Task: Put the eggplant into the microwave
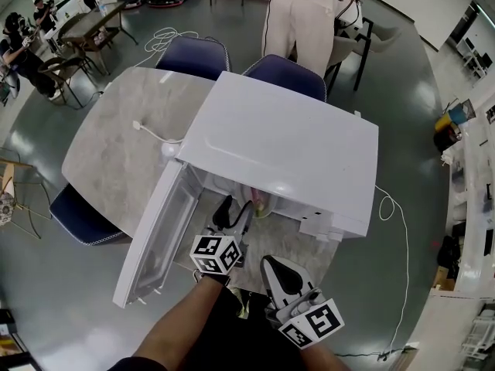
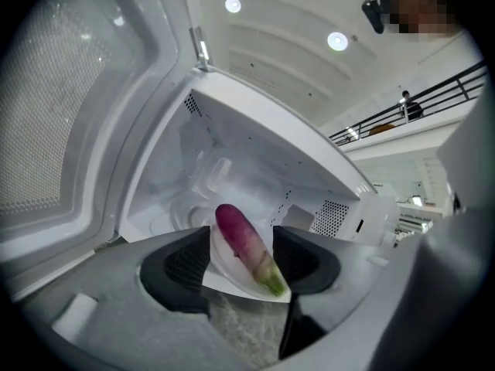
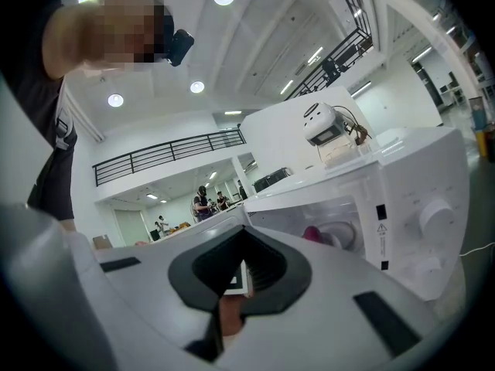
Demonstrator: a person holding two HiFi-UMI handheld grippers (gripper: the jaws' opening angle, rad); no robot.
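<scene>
A white microwave (image 1: 286,153) stands on the marble table (image 1: 116,153) with its door (image 1: 158,230) swung open to the left. Inside it a purple eggplant (image 2: 246,246) with a green stem end lies on a white plate (image 2: 224,267). My left gripper (image 1: 233,213) is at the opening, open, its pads standing apart on either side of the plate and eggplant without pressing on them. My right gripper (image 1: 271,263) hangs back near the table's front edge, shut on nothing. From its view the eggplant (image 3: 312,234) shows as a pink patch inside the microwave (image 3: 410,207).
A white power cable with its plug (image 1: 151,134) lies on the table left of the microwave. Blue chairs (image 1: 193,52) stand at the far side, another (image 1: 77,215) at the left. A person in light trousers (image 1: 302,14) stands behind the table.
</scene>
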